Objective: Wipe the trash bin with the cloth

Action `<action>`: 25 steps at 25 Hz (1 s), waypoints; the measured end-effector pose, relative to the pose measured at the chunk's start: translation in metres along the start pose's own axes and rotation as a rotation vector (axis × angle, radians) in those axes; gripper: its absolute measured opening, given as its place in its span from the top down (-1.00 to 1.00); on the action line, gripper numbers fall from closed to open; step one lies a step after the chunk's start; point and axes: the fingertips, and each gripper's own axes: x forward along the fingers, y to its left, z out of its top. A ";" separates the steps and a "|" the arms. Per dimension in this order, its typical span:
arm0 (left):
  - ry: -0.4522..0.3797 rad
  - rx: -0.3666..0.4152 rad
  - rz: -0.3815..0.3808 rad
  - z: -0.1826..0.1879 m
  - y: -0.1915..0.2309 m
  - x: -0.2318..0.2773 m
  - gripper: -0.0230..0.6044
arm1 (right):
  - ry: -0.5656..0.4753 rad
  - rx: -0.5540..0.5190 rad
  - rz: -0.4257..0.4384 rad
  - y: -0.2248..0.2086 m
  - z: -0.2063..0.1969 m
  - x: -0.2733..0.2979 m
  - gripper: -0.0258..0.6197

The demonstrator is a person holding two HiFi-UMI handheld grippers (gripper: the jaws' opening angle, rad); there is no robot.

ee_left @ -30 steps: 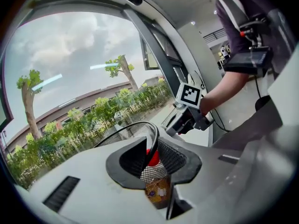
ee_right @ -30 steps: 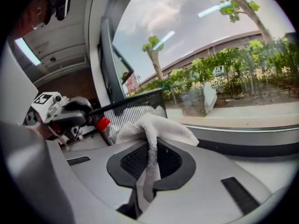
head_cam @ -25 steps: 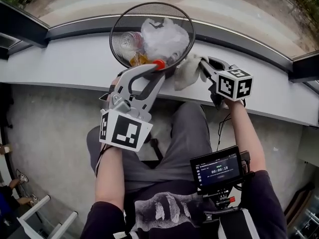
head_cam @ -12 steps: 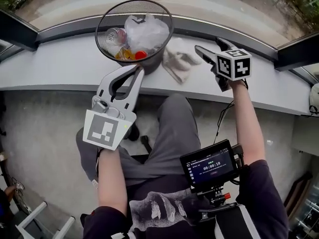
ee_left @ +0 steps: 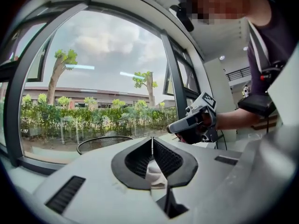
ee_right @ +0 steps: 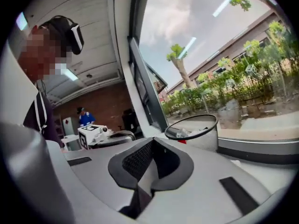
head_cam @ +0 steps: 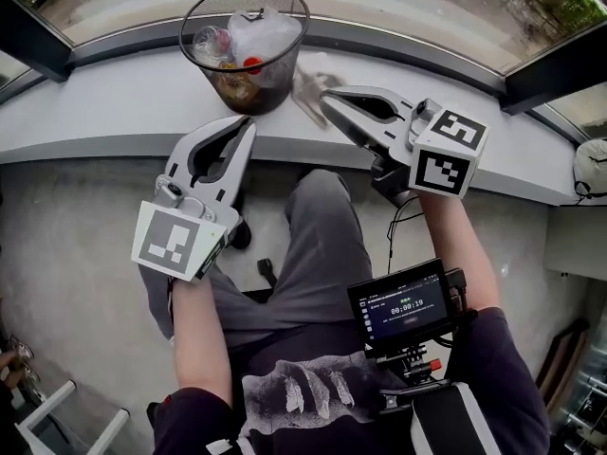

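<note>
Head view shows trash [head_cam: 248,38] in bin [head_cam: 267,100]; L gripper view only its rim. R gripper [head_cam: 327,98] tips by cloth [head_cam: 305,80]; its and L gripper [head_cam: 248,125] jaws together, empty.

A black mesh trash bin [head_cam: 248,95] stands on the far white ledge [head_cam: 114,112], holding a clear bag, a bottle and a red cap. A pale cloth [head_cam: 308,79] lies just right of it. The left gripper [head_cam: 245,126] points at the bin from the near side. The right gripper [head_cam: 327,100] has its tip over the cloth. Both pairs of jaws are closing, drawn together with nothing between them.
</note>
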 end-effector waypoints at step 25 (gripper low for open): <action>-0.091 0.193 -0.063 0.088 -0.172 -0.115 0.91 | -0.056 -0.241 0.199 0.231 -0.017 -0.093 0.92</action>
